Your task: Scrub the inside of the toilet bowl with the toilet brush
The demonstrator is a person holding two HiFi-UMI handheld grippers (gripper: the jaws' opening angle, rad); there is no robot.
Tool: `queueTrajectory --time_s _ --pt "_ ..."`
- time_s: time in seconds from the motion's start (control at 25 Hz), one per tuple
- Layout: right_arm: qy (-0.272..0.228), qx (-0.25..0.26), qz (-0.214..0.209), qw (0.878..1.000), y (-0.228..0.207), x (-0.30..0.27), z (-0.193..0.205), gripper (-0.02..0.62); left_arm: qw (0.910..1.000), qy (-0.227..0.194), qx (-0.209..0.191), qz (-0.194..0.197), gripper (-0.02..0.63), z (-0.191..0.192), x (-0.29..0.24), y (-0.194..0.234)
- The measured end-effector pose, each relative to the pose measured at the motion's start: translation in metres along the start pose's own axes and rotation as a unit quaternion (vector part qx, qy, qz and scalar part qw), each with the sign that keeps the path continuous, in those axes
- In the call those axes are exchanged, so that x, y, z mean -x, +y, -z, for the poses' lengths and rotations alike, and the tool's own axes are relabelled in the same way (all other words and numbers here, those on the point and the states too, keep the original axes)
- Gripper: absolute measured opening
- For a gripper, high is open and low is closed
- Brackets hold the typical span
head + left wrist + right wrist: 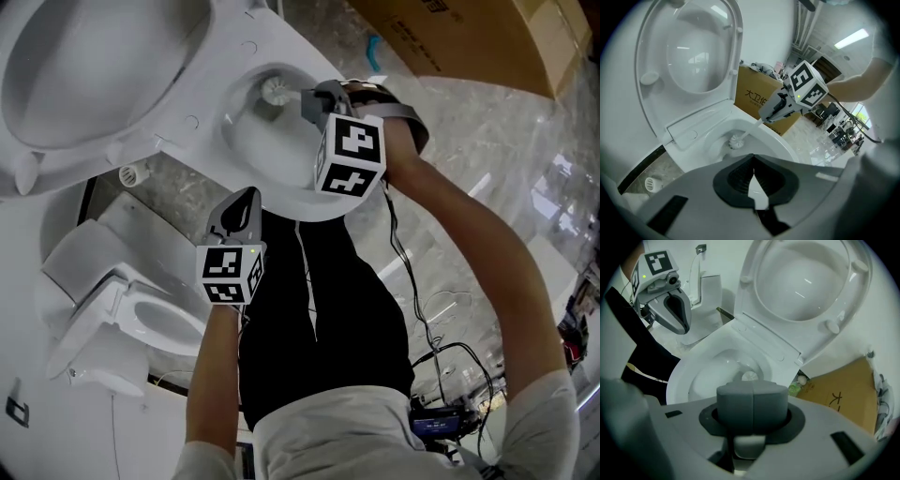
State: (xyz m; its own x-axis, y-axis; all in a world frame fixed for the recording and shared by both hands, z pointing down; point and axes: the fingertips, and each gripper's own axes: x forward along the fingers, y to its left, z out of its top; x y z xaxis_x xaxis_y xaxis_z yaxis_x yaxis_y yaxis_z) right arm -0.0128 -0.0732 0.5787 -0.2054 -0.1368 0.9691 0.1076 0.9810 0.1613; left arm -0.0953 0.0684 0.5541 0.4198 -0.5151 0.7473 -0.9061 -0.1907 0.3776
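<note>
At the left, the lid (84, 66) stands raised, so the toilet bowl (291, 202) is open to us. Our left gripper (242, 211) hangs just outside the near rim with its jaws pressed together on nothing; we judge it is kept aside to leave room. Further right, the toilet brush (275, 90) has its round white bristle head low inside the bowl, seemingly against the porcelain. Our right gripper (314, 98) is clamped on the handle from above, which lets the head reach deep.
</note>
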Motion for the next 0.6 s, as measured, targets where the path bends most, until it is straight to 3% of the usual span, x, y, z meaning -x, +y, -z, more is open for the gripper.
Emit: queueTrajectory --time_s 0.36,0.6 --pt "0.044 0.013 0.015 0.999 0.029 0.006 0.041 0.146 0.9997 0.017 -0.005 0.018 0.009 0.012 -0.016 -0.012" --pt "0.069 0.043 0.001 0.997 0.058 0.013 0.059 0.146 0.9988 0.029 -0.023 0.032 0.009 0.019 -0.019 -0.025"
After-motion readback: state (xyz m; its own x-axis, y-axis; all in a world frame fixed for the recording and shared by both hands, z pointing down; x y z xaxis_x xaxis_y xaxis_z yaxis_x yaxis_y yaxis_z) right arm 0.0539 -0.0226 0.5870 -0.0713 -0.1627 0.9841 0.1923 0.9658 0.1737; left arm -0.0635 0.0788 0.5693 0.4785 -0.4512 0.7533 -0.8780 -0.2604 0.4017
